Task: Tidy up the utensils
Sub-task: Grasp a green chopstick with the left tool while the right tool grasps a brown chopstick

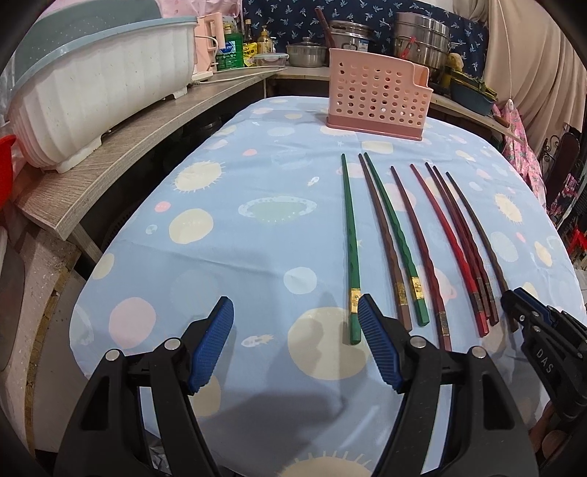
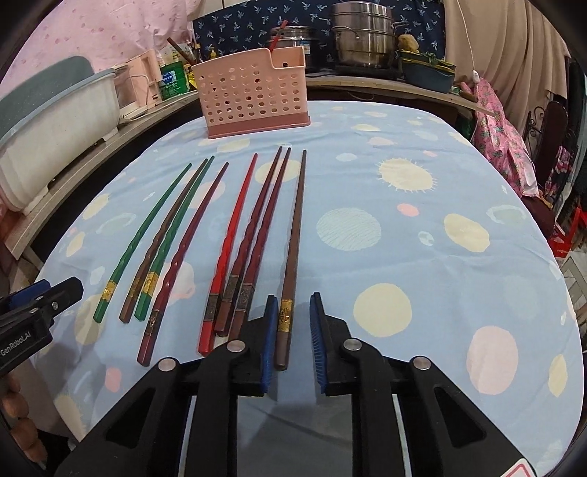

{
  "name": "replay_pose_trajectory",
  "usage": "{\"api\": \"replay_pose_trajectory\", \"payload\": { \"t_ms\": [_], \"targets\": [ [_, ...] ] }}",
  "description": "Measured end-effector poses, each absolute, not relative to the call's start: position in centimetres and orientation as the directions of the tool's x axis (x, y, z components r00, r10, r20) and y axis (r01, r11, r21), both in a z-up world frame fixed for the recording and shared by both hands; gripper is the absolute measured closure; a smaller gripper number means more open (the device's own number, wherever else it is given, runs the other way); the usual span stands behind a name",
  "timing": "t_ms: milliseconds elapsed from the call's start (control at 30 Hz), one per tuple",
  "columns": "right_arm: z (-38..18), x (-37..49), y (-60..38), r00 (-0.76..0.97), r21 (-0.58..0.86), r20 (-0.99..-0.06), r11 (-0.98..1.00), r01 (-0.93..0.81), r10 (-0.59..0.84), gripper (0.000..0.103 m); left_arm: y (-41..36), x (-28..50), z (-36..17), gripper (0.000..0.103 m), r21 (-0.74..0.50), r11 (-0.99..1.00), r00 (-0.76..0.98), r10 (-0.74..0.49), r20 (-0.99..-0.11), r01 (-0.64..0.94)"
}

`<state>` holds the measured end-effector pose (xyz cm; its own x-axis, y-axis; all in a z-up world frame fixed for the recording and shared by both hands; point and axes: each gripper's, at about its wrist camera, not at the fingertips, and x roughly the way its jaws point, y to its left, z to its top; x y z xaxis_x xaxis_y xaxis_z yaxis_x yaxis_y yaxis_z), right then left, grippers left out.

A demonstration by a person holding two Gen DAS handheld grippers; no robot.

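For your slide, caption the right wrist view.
Open right gripper straddles the brown chopstick; pink holder waits behind.

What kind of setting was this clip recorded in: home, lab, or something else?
Most likely a home kitchen or dining corner. Steel pots and bottles crowd the counter behind, a dish drainer sits on a side shelf, and chopsticks lie before a pink utensil holder on a cloth-covered table.
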<state>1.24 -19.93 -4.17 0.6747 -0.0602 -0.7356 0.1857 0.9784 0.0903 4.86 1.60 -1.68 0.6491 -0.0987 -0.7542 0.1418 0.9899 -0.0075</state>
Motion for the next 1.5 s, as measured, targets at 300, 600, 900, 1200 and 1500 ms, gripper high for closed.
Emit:
{"api": "replay_pose_trajectory", "payload": {
  "t_ms": [300,600,900,1200,1500],
  "targets": [
    [-4.2,-0.3,-21.7,0.676,0.112,-0.734,0.968,0.224,-0.072,0.097,1.1,5.3,-2.8,0.036,-0.032,0.988,0.618,-0.121,-0.777,0.154],
    [-4.3,-0.7,-21.9,0.677,0.114,-0.733,0.967,0.227,-0.072,0.096,0.4,6.0,-4.0,0.042,-0.028,0.987,0.607,-0.120,-0.785,0.159],
    [-4.4,-0.8,-22.0,0.677,0.116,-0.732,0.967,0.227,-0.071,0.096,0.2,6.2,-3.7,0.086,-0.007,0.984,0.613,-0.118,-0.781,0.180],
    [-3.7,-1.3,-22.4,0.675,0.138,-0.736,0.964,0.229,-0.055,0.096,0.9,6.5,-3.1,0.095,-0.042,0.984,0.593,-0.137,-0.794,0.171],
    [0.4,-1.8,-23.6,0.730,0.168,-0.681,0.960,0.226,-0.053,0.096,2.8,6.7,1.0,0.095,-0.088,0.987,0.637,-0.156,-0.755,0.138]
  ]
}}
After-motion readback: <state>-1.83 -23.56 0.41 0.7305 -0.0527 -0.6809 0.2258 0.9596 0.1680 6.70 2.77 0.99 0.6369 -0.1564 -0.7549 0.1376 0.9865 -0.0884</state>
